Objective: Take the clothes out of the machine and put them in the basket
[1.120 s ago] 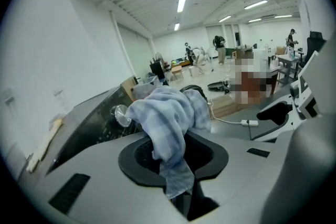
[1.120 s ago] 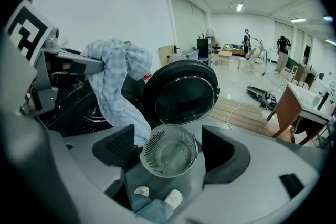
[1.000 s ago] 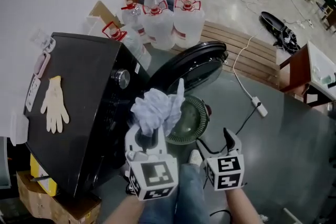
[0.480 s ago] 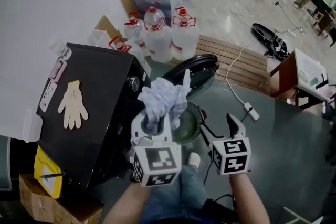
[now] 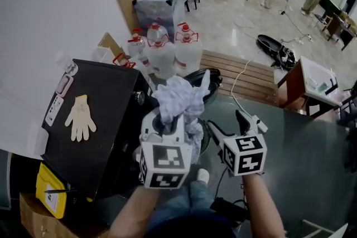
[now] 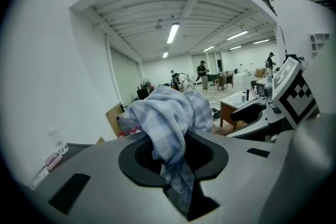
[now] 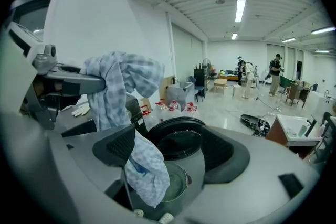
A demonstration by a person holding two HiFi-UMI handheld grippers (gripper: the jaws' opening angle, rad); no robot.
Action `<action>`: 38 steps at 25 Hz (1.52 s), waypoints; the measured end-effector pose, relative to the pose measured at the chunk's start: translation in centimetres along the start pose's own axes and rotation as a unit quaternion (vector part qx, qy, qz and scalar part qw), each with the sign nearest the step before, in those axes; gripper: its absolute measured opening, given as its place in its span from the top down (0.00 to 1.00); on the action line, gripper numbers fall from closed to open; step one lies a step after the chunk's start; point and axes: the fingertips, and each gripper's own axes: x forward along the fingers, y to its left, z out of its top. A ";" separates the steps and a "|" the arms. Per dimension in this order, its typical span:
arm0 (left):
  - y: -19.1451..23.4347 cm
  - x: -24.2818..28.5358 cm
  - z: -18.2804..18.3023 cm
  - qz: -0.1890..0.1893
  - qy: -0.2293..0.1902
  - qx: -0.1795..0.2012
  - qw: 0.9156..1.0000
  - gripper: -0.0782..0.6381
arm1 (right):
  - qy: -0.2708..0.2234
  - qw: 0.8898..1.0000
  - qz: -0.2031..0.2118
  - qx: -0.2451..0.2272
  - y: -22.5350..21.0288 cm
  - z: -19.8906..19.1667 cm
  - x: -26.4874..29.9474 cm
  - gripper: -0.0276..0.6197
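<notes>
Head view | left hand-held gripper (image 5: 169, 122): grasping 1 checked cloth (image 5: 181, 98) | right hand-held gripper (image 5: 226, 121): released | 1 glove (image 5: 81, 117)

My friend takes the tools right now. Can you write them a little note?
Left tool: shut on the checked cloth, held up in front of the black machine.
Right tool: open, empty.
Done: this cloth is out of the machine; its door is open.
To do: put the cloth in the basket, which no view shows. Whether more clothes remain inside cannot be seen.

checked cloth (image 7: 123, 89) beside right gripper's (image 7: 173, 153) wide-apart fingers (image 7: 116, 147), machine door (image 7: 181, 140) beyond
</notes>
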 end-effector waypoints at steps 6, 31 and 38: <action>-2.4 2.5 -1.5 -0.041 0.012 0.012 0.999 0.78 | 0.012 1.000 -0.006 0.003 -0.6 -1.3 0.3 0.36; -4.2 17.5 -21.6 -0.115 0.158 -0.025 0.980 0.78 | 0.144 0.989 0.011 0.037 -1.9 -16.5 11.7 0.38; -6.1 21.7 -27.6 -0.139 0.195 -0.037 0.970 0.78 | 0.167 0.985 0.012 0.046 -3.0 -21.3 15.9 0.39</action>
